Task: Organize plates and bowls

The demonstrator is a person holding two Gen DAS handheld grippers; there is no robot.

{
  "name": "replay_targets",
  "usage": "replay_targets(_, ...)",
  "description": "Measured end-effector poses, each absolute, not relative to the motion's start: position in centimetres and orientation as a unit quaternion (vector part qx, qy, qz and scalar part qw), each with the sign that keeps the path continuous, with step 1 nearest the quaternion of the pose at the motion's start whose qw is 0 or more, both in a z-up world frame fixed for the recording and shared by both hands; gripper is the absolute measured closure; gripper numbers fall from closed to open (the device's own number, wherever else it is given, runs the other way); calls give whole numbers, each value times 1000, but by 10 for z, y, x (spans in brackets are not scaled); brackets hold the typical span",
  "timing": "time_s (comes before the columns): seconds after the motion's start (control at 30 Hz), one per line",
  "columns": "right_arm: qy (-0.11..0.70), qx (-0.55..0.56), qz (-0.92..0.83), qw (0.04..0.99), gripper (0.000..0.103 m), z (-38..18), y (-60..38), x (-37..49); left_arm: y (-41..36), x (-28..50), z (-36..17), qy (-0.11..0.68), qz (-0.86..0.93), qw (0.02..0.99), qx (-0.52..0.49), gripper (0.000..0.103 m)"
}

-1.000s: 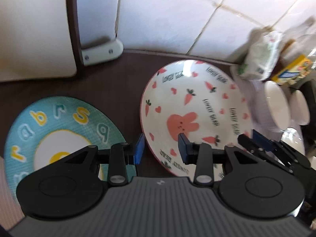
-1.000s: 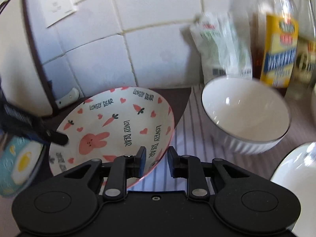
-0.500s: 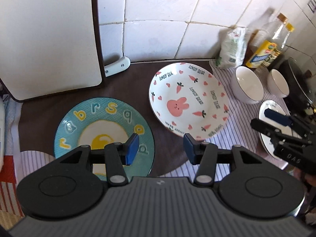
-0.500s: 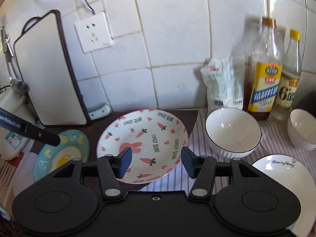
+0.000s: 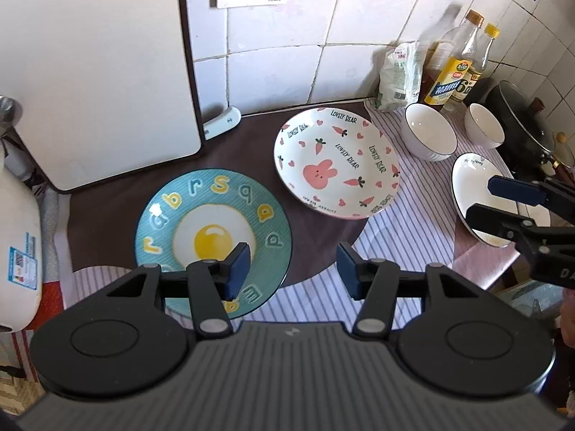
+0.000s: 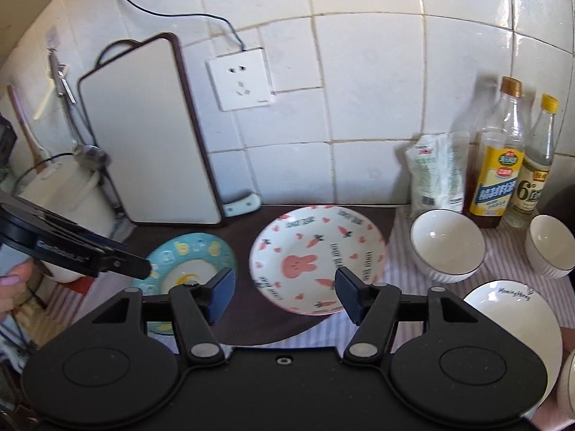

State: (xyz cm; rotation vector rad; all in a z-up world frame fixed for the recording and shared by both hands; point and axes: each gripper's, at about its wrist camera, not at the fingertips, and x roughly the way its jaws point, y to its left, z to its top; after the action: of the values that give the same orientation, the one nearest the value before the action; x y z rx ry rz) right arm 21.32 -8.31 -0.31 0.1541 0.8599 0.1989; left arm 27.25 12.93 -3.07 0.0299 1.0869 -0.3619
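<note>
- Pink bunny plate (image 5: 336, 167) far centre on tabletop (image 5: 115, 215); teal egg plate (image 5: 212, 228) left, apart.
- Left gripper (image 5: 293, 274) and right gripper (image 6: 284, 289): jaws spread, empty.

Landmark: wall socket (image 6: 240, 79), white, mounted on the tiled wall (image 6: 377, 72). A black cable (image 6: 172, 14) ran up and left from it. Left of the socket a white cutting board (image 6: 143, 133) with dark rim stood upright against the wall. Further left hung a ladle (image 6: 84, 143), with a white appliance (image 6: 68, 197) below it. Right of and below the socket stood a white packet (image 6: 436, 176), then two bottles: yellow-labelled oil bottle (image 6: 497, 165) and clear vinegar bottle (image 6: 532, 176). A striped cloth (image 5: 413, 215) lay on the desk (image 5: 248, 151).
</note>
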Motion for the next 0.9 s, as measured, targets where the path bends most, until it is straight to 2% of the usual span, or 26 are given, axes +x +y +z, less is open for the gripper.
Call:
replay_targets(0.4,436,73,156,884,33,1,-30,193,189,238,-37,522,-141,841,4,34)
replay_targets(0.73,435,73,215,871,30,-31,15,193,244,230,-66,499,-87,862,-9,32)
replay_targets(0.9,422,85,218,876,30,-66,25,200,263,231,-84,467,-71,882,-11,31)
